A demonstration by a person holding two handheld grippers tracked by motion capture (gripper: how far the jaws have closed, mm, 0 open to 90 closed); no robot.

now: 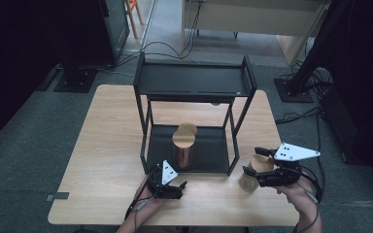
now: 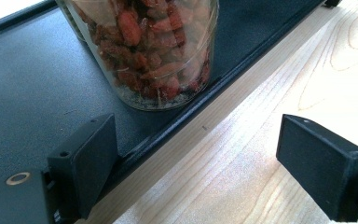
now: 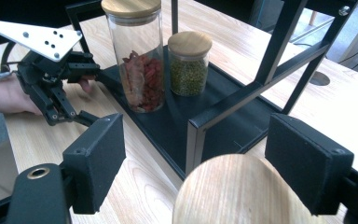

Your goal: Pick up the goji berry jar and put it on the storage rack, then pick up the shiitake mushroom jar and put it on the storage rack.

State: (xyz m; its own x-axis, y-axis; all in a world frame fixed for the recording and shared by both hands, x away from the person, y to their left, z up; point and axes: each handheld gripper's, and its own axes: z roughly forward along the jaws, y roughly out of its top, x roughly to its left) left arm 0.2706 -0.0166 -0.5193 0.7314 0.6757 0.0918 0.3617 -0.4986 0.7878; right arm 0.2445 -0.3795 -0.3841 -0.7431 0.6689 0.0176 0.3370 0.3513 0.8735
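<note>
I'm holding the right gripper (image 1: 257, 167) around a wooden-lidded jar (image 1: 250, 175) on the table, just right of the black rack (image 1: 193, 80); whether its pads are pressing, I cannot tell. The jar is looking tall, smooth and glassy, so I'm worrying it could slip or clip the rack's front post (image 3: 195, 144) going in. The left gripper (image 1: 175, 187) is resting empty, jaws wide, beside the red-berry jar (image 3: 137, 56).

Our left gripper (image 1: 177, 187) rests low with its jaws spread wide and nothing between them. Our right gripper (image 1: 253, 165) points leftward, jaws apart, our hand (image 1: 296, 187) behind it.
</note>
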